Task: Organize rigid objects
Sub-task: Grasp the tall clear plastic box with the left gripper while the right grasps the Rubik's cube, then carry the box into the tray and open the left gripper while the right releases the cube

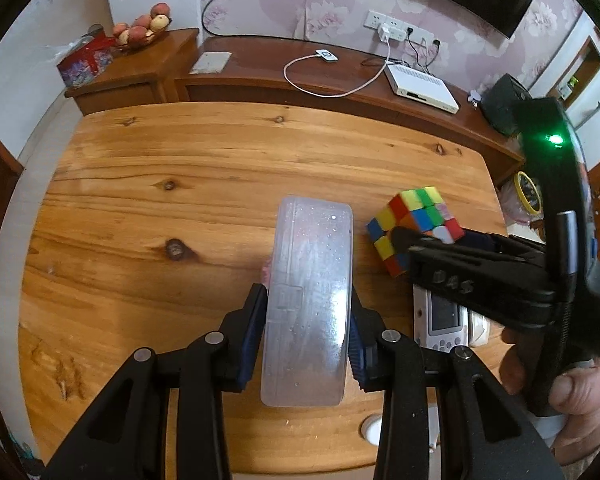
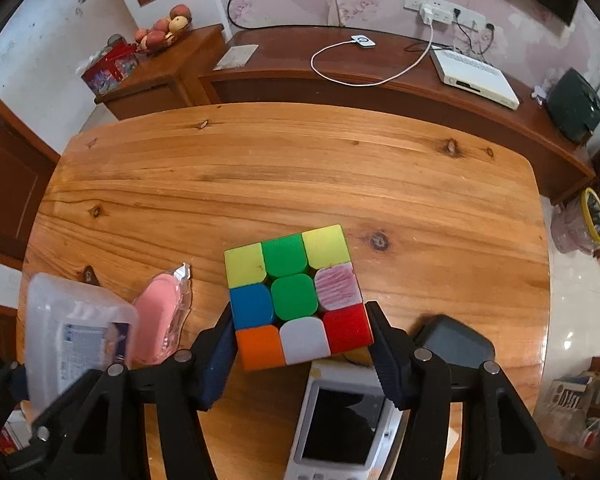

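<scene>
The left tongs (image 1: 306, 344) are clamped on a clear plastic box (image 1: 308, 300). The box is lifted off the wooden bench (image 1: 160, 200) and stands on its thin side between the two blue pads (image 1: 252, 344). The box is cloudy. From the right wrist view you can see a printed paper (image 2: 88, 344) through its wall. What else is inside it, you cannot tell.

The right tongs (image 2: 300, 344) sit around a color cube (image 2: 296, 296). One pad is at each side of the cube, at its near bottom corners. The pads look as if they touch the cube, but you cannot tell if they squeeze it yet. The cube rests on the bench, to the right of the clear box. Its top shows yellow, green, blue, orange, white, red and one worn pink square.

Near the cube, on its near side, lies a white gadget with a dark screen (image 2: 340, 424). A dark rounded thing (image 2: 456, 340) lies just to the right of it. Left of the cube lies a pink thing in a clear wrapper (image 2: 160, 320).

Far back, on a brown cabinet (image 2: 172, 68), a bowl (image 2: 162, 36) holds peaches. A red tin (image 2: 108, 68) stands to the left of it. A white flat box (image 2: 476, 76) with wires sits on the long shelf at the far right.
</scene>
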A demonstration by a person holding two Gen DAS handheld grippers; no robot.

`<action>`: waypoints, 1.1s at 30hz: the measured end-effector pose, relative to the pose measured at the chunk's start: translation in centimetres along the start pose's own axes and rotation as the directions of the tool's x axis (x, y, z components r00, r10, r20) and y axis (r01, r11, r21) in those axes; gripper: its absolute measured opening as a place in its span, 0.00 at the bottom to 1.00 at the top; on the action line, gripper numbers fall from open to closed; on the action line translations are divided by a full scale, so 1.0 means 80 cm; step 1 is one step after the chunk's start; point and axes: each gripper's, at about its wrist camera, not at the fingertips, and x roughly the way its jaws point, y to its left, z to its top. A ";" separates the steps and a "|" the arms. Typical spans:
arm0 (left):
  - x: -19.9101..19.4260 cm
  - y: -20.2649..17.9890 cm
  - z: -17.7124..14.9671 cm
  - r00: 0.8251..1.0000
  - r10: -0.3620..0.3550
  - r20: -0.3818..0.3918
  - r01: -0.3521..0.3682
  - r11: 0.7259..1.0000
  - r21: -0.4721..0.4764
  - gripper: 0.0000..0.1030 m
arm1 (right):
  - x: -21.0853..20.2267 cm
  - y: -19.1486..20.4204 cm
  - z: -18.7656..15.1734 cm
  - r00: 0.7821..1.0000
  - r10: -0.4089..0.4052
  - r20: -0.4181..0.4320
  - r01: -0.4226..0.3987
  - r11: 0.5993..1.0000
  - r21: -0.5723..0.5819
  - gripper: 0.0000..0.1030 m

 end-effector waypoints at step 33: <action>-0.225 -0.032 -0.151 0.993 -0.047 0.106 0.029 0.986 0.165 0.39 | -0.325 0.000 -0.267 0.943 0.163 0.289 -0.166 0.986 -0.015 0.56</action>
